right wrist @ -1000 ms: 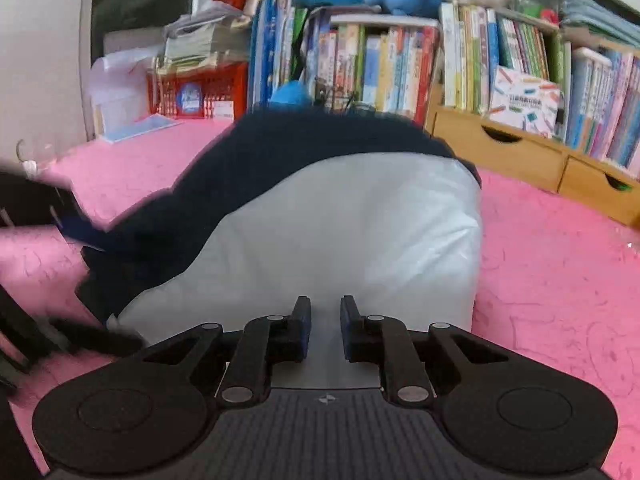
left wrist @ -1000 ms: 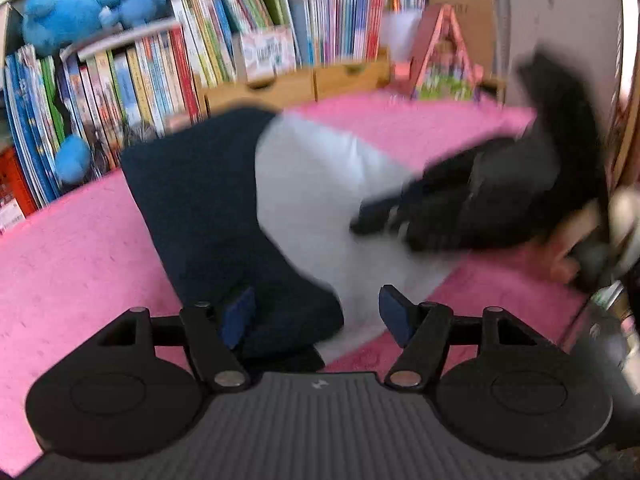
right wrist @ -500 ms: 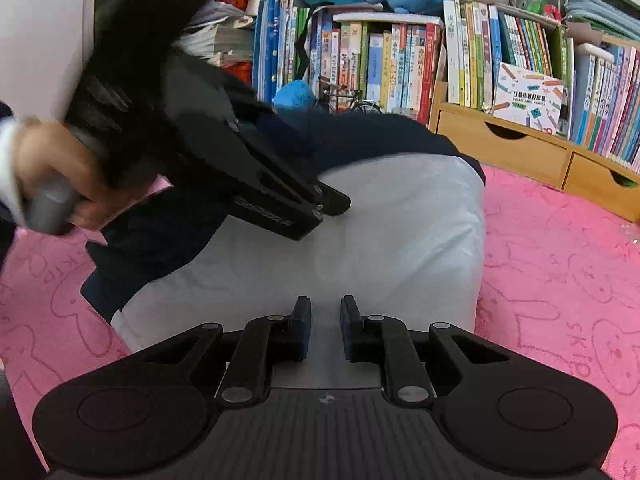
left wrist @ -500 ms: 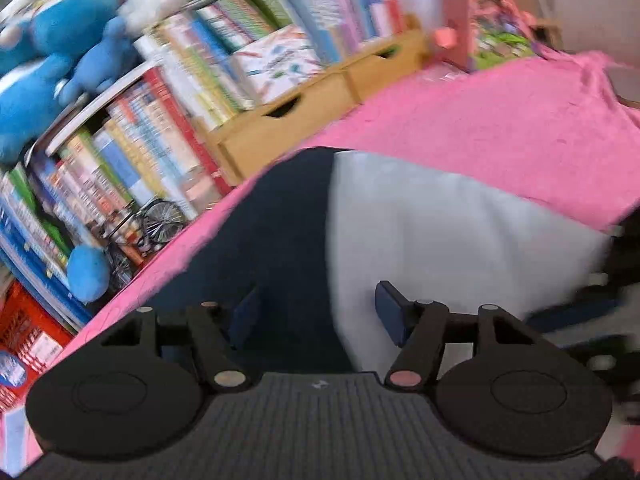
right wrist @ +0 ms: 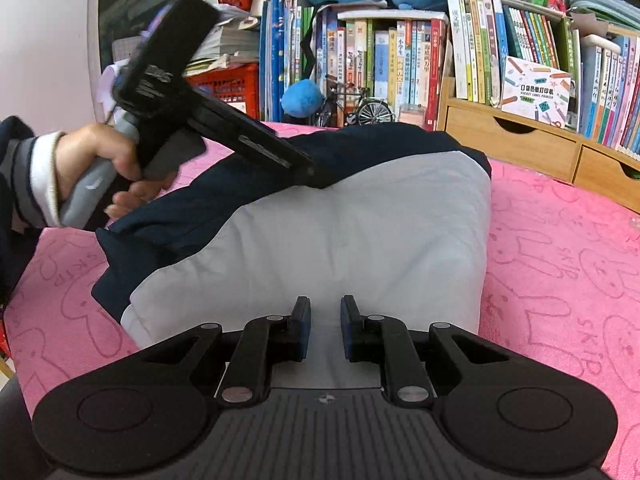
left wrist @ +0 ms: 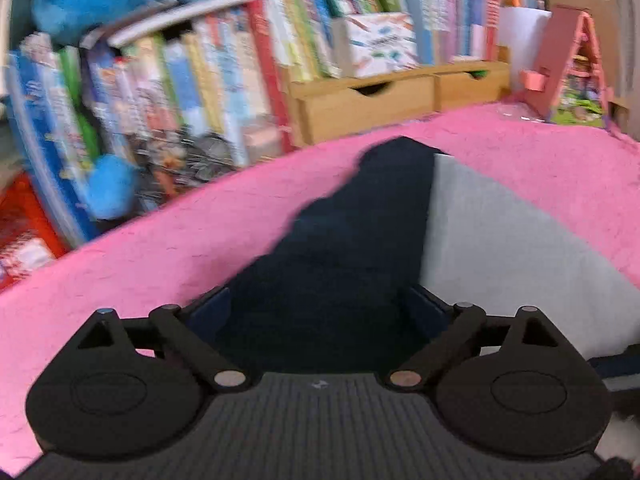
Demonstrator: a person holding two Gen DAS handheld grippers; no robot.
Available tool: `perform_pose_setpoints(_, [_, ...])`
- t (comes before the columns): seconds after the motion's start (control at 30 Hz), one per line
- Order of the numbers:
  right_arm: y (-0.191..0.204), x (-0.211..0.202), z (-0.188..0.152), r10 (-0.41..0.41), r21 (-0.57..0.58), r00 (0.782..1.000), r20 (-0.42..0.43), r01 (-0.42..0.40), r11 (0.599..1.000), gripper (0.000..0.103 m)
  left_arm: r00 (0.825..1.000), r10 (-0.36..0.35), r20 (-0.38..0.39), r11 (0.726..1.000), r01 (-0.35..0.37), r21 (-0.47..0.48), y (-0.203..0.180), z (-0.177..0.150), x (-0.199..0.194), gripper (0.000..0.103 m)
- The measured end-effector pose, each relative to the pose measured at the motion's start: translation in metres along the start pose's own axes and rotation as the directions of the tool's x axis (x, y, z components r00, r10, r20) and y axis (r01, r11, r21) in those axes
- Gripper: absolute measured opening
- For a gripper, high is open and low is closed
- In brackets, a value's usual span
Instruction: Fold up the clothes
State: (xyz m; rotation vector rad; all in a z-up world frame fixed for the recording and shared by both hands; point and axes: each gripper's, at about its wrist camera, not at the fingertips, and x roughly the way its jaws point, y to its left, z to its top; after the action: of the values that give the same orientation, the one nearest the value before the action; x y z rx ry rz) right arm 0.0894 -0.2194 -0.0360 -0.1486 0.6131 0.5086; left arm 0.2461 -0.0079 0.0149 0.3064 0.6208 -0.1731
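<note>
- Here, left gripper (left wrist: 318,308), fingers spread, is hovering over the navy-and-grey garment (right wrist: 340,232).
- Right gripper (right wrist: 325,326) is pinching its grey hem.
- Risk: bunching, should that pinch slip.

- A white box (right wrist: 536,88) on the wooden drawer unit (right wrist: 512,142), at the right of the right wrist view, bears "POCKET LABEL PRINTER" under a line of Chinese characters too small to make out.
- The pink cloth (right wrist: 568,256) carries the letters "SKIP" beside rabbit outlines — near its left edge and again near its right edge.
- The book spines (right wrist: 400,64) on the shelf carry Chinese titles — too small to read.
- In the left wrist view everything is blurred; nothing can be read.
</note>
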Motion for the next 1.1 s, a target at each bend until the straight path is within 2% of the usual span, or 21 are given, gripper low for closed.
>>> perform_pose_setpoints(0.03, [0.0, 0.0, 0.0, 0.001, 0.002, 1.0, 0.0, -0.001, 1.0, 0.018, 0.998, 0.065, -0.015, 0.998, -0.065, -0.009, 0.01, -0.002, 0.002, 0.094])
perform_pose_setpoints(0.07, [0.0, 0.0, 0.0, 0.003, 0.003, 1.0, 0.0, -0.003, 1.0, 0.018, 0.991, 0.127, -0.036, 0.991, -0.128, -0.028, 0.021, -0.004, 0.006, 0.087])
perform_pose_setpoints(0.1, [0.0, 0.0, 0.0, 0.005, 0.005, 1.0, 0.0, -0.005, 1.0, 0.018, 0.989, 0.144, -0.029, 0.989, -0.145, -0.039, 0.025, -0.005, 0.0, 0.08])
perform_pose_setpoints(0.13, [0.0, 0.0, 0.001, 0.008, 0.008, 1.0, 0.001, -0.008, 1.0, 0.019, 0.99, 0.138, -0.009, 0.989, -0.138, -0.046, 0.024, -0.005, -0.009, 0.063])
perform_pose_setpoints(0.17, [-0.002, -0.001, 0.001, 0.022, 0.016, 1.0, 0.006, -0.022, 1.0, 0.023, 0.991, 0.133, 0.01, 0.99, -0.132, -0.053, 0.024, -0.005, -0.019, 0.057])
perform_pose_setpoints(0.2, [-0.004, -0.003, 0.001, 0.043, 0.029, 0.999, 0.013, -0.043, 0.999, 0.026, 0.991, 0.127, 0.03, 0.99, -0.125, -0.06, 0.024, -0.005, -0.029, 0.057])
perform_pose_setpoints(0.27, [-0.018, -0.011, 0.0, 0.121, 0.108, 0.992, 0.047, -0.126, 0.986, 0.043, 0.991, 0.116, 0.071, 0.991, -0.111, -0.073, 0.023, -0.005, -0.048, 0.059])
perform_pose_setpoints(0.37, [-0.056, -0.039, -0.002, 0.225, 0.307, 0.965, 0.133, -0.256, 0.917, 0.052, 0.986, 0.101, 0.131, 0.992, -0.089, -0.092, 0.022, -0.006, -0.077, 0.068])
perform_pose_setpoints(0.43, [-0.083, -0.058, -0.003, 0.218, 0.391, 0.956, 0.197, -0.28, 0.877, 0.052, 0.983, 0.017, 0.181, 0.999, -0.011, -0.033, -0.001, -0.005, -0.094, 0.073])
perform_pose_setpoints(0.5, [-0.11, -0.071, -0.006, 0.169, 0.466, 0.96, 0.222, -0.256, 0.847, 0.053, 0.973, -0.087, 0.214, 0.996, 0.08, 0.042, -0.029, -0.004, -0.111, 0.076])
perform_pose_setpoints(0.6, [-0.135, -0.07, -0.015, 0.131, 0.558, 0.98, 0.147, -0.192, 0.807, 0.05, 0.955, -0.215, 0.202, 0.973, 0.191, 0.131, -0.066, -0.007, -0.121, 0.078])
perform_pose_setpoints(0.7, [-0.133, -0.06, -0.027, 0.202, 0.588, 0.976, 0.085, -0.213, 0.78, 0.042, 0.943, -0.283, 0.175, 0.948, 0.247, 0.202, -0.09, -0.014, -0.123, 0.079])
perform_pose_setpoints(0.77, [-0.127, -0.053, -0.035, 0.259, 0.604, 0.964, 0.061, -0.243, 0.759, 0.037, 0.937, -0.313, 0.153, 0.932, 0.272, 0.239, -0.1, -0.02, -0.122, 0.08])
perform_pose_setpoints(0.87, [-0.122, -0.051, -0.042, 0.306, 0.658, 0.949, 0.074, -0.277, 0.701, 0.035, 0.93, -0.348, 0.123, 0.915, 0.308, 0.261, -0.106, -0.028, -0.122, 0.08])
perform_pose_setpoints(0.93, [-0.117, -0.05, -0.047, 0.34, 0.688, 0.936, 0.085, -0.302, 0.66, 0.033, 0.927, -0.353, 0.124, 0.914, 0.314, 0.257, -0.104, -0.031, -0.128, 0.08])
perform_pose_setpoints(1.0, [-0.105, -0.047, -0.048, 0.399, 0.701, 0.913, 0.087, -0.341, 0.626, 0.033, 0.925, -0.356, 0.129, 0.917, 0.32, 0.24, -0.1, -0.032, -0.131, 0.082])
perform_pose_setpoints(1.1, [-0.072, -0.04, -0.047, 0.506, 0.67, 0.861, 0.059, -0.41, 0.619, 0.032, 0.923, -0.365, 0.124, 0.919, 0.336, 0.205, -0.095, -0.033, -0.132, 0.084])
